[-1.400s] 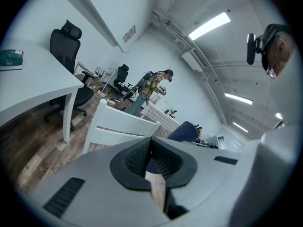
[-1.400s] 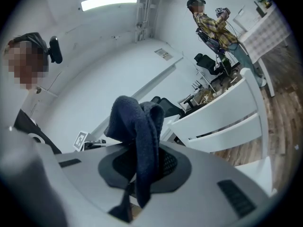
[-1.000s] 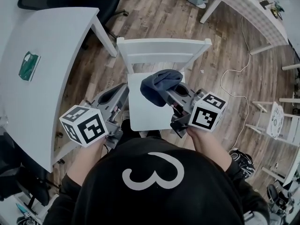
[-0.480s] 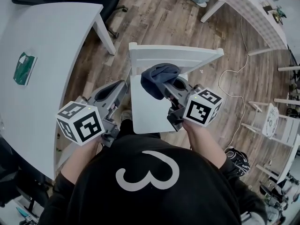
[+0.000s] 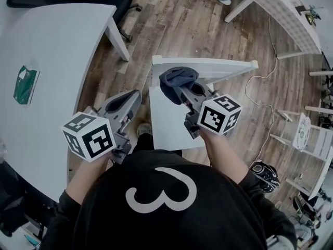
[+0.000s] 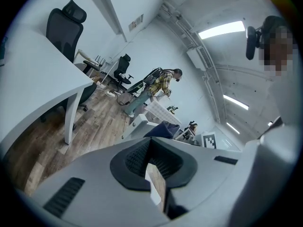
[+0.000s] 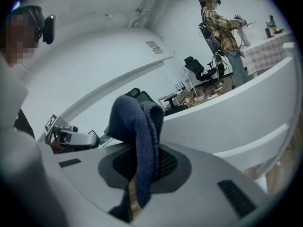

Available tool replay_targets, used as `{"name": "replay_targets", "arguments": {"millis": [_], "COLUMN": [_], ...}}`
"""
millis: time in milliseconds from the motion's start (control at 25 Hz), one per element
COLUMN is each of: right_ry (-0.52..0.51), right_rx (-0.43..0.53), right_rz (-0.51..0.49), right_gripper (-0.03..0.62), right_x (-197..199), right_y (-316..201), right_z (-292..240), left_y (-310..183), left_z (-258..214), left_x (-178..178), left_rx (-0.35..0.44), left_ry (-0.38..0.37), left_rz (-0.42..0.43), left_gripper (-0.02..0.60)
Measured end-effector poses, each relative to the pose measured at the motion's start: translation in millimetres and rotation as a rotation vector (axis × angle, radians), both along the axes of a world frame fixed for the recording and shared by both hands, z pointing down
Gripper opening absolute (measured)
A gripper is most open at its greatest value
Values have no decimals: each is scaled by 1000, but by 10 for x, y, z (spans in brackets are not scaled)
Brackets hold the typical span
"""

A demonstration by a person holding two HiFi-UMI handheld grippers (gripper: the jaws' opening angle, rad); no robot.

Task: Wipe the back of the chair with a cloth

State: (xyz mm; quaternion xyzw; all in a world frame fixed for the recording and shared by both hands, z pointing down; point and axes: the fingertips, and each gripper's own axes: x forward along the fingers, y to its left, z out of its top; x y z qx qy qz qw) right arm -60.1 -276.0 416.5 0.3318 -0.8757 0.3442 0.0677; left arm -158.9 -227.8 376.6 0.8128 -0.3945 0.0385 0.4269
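Above the seat [image 5: 166, 126] of a white chair [image 5: 223, 68], a dark blue cloth [image 5: 178, 81] [image 7: 137, 126] was held clenched in the right tongs [image 5: 180, 90] [image 7: 142, 174], bunched over their tips and hanging down between them. It was seen at the end of the chair's top rail [image 7: 236, 108] nearer the white counter [image 5: 52, 56]; whether cloth and rail touched could not be told. The left tongs [image 5: 135, 94] [image 6: 156, 181] were held beside the chair, over the wooden floor [image 5: 182, 20] between seat and counter, their jaws drawn together to a thin slit with nothing gripped. A small green object [image 5: 23, 85] lay on the counter, well apart from both tongs. Beyond the rail, a person in a checked shirt [image 7: 222, 25] was seen standing.
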Motion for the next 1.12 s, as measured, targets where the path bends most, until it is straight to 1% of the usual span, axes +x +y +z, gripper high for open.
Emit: {"name": "replay_targets", "arguments": {"millis": [120,280,440,840,1120], "right_ry": [45,98,91,136,143], "right_rx": [18,44,37,64,73], "right_rz": [28,69,101,180,172], "right_gripper": [51,51,51,51,51], "right_x": [-30,-75,-123,-173,-199], "right_y": [-100,-193,-249,-292,-298], "right_z": [119,235,295,318,325], "left_y": [-32,-52,-48,-9,27], "left_z": [39,73,91,139,155], "left_x": [-8,-48,-85,-75,-27], "left_rx": [-1,-10,-8,-23,-31], "left_ry": [-8,-14,-19,-14,-17], "left_rz": [28,41,53,46,40], "left_gripper": [14,14,14,14,14]}}
